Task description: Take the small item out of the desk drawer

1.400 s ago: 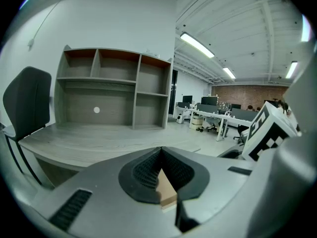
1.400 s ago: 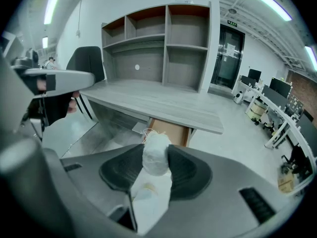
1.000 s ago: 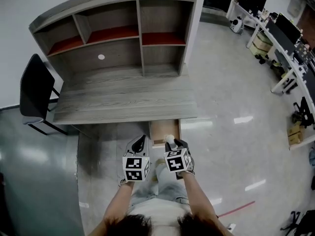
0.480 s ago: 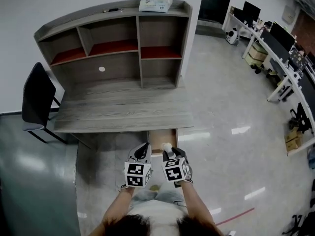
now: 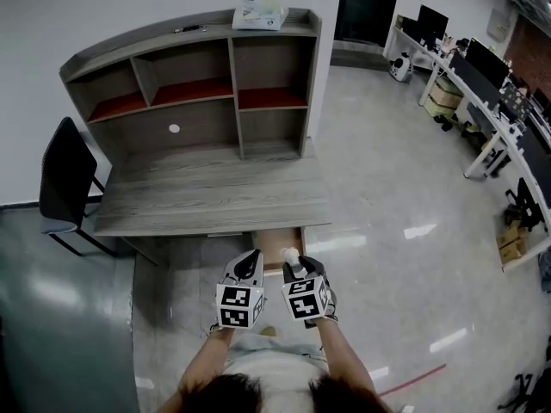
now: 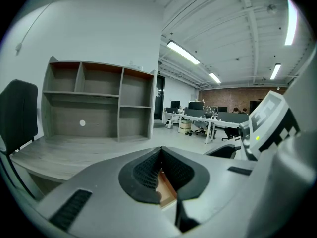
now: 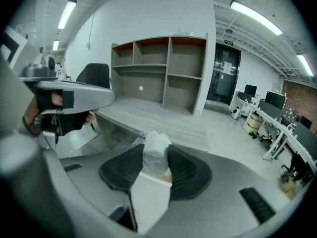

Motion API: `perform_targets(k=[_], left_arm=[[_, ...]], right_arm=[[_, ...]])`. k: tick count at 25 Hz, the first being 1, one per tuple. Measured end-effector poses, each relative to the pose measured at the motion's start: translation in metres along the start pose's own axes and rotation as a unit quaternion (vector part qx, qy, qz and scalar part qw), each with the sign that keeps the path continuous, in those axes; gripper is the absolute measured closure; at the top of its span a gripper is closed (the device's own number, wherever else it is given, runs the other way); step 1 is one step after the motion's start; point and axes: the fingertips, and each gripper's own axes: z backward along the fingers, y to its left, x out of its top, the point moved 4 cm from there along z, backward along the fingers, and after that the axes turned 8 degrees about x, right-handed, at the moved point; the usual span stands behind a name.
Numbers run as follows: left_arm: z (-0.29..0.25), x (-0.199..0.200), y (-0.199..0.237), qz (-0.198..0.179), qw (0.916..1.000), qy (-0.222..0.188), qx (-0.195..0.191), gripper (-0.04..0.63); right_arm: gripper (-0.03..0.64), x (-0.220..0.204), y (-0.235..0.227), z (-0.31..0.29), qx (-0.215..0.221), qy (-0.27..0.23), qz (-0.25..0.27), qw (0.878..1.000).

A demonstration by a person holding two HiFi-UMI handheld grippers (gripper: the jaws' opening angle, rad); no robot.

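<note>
The small item [image 5: 291, 254] is a white wrapped lump, and my right gripper [image 5: 295, 262] is shut on it above the front end of the open drawer [image 5: 274, 241]. In the right gripper view the white item [image 7: 155, 152] sits pinched between both black pads [image 7: 184, 171] of the right gripper [image 7: 156, 158], with the drawer's pale wood [image 7: 167, 175] just behind it. My left gripper [image 5: 249, 263] hovers beside it to the left, shut and holding nothing. In its own view the left gripper [image 6: 159, 153] has its tips touching, and drawer wood [image 6: 166, 190] shows beneath them.
The grey wooden desk [image 5: 207, 192] carries a hutch of shelves [image 5: 232, 93] with a white box [image 5: 258, 13] on top. A black chair [image 5: 60, 175] stands at the desk's left end. Office desks with monitors [image 5: 482, 80] line the far right across a glossy floor [image 5: 387, 205].
The head view has tilted, so the desk sits a little lower and farther left. Both grippers stay near the drawer's front, the right one still clamped on the white item.
</note>
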Motion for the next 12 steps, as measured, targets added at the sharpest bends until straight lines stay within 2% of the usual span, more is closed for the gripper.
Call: perform_targets(k=[12], left_arm=[[0.033,0.009,-0.029,0.008,0.9996,-0.004,0.028,0.581]], right_arm=[[0.453,0.006,-0.005,0.052,0.007,-0.036,0.020,0.999]])
